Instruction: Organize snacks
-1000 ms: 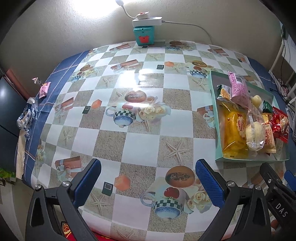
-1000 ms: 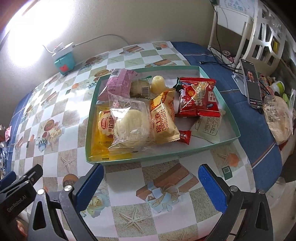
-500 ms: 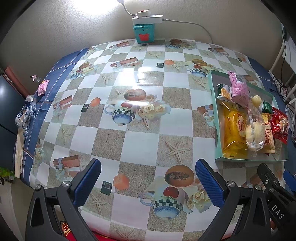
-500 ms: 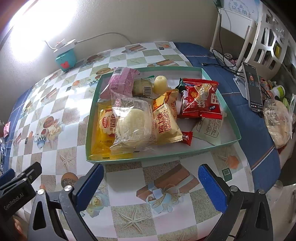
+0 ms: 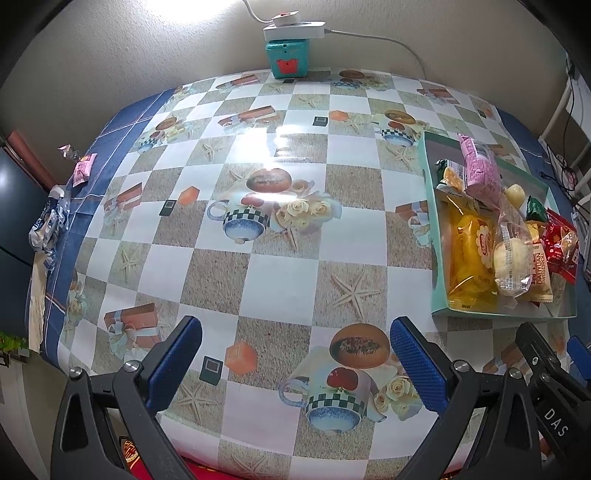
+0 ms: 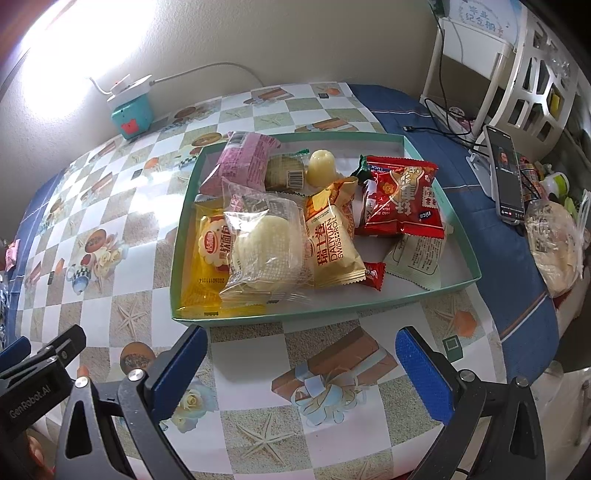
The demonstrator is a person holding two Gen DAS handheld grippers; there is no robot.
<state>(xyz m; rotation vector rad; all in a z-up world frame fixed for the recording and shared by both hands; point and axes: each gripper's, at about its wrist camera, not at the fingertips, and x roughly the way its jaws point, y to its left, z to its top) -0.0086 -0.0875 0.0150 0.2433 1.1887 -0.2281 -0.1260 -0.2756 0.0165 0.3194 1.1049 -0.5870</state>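
Oilcloth [image 5: 280, 266] printed with checks, teapots, starfish and gift boxes is being stretched over the table, with a blue border showing at its left and right edges. Light is being thrown hard onto the beige wall and is being mirrored in the cloth. A teal box [image 5: 287, 59] with a white power strip [image 5: 294, 30] on top is being kept against that wall. A green tray [image 6: 458, 236] is being filled with snacks: a pink pack [image 6: 248, 162], a yellow bread pack [image 6: 210, 258], a clear-wrapped bun [image 6: 264, 247], a Swiss roll pack [image 6: 332, 247] and a red pack [image 6: 402, 199]. A phone [image 6: 505, 181] is being propped on the blue border beside the tray, near a white rack [image 6: 535, 81]. The left gripper [image 5: 295, 365] and the right gripper [image 6: 301, 373] are being held wide above the near edge, nothing between their jaws.
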